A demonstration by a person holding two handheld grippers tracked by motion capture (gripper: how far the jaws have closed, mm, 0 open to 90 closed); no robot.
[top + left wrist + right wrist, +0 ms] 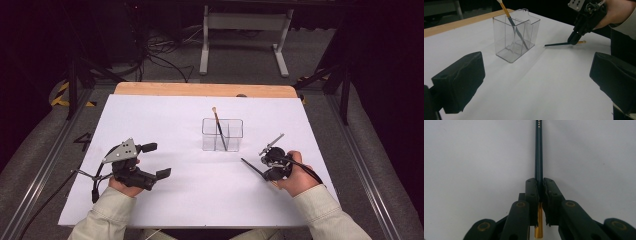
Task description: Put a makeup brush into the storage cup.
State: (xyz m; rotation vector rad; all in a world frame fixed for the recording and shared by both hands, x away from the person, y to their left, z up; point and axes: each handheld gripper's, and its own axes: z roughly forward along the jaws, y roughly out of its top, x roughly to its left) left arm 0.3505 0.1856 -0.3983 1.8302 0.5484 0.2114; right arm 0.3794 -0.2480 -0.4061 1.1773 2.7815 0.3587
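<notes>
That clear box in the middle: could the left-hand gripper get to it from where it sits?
Probably yes. The left gripper stands open, facing the clear box across bare white table; nothing lies between.

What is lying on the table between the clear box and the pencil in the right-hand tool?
Nothing: in the left gripper view, bare white table separates the clear box from the pencil.

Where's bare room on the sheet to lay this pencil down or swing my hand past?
The white table sheet is bare left of the clear divided plastic holder, bordered by the open left gripper, and along the near edge between both sleeves. It is tighter between the holder and the right gripper, shut on the dark slim pencil; another pencil leans in the holder.
</notes>
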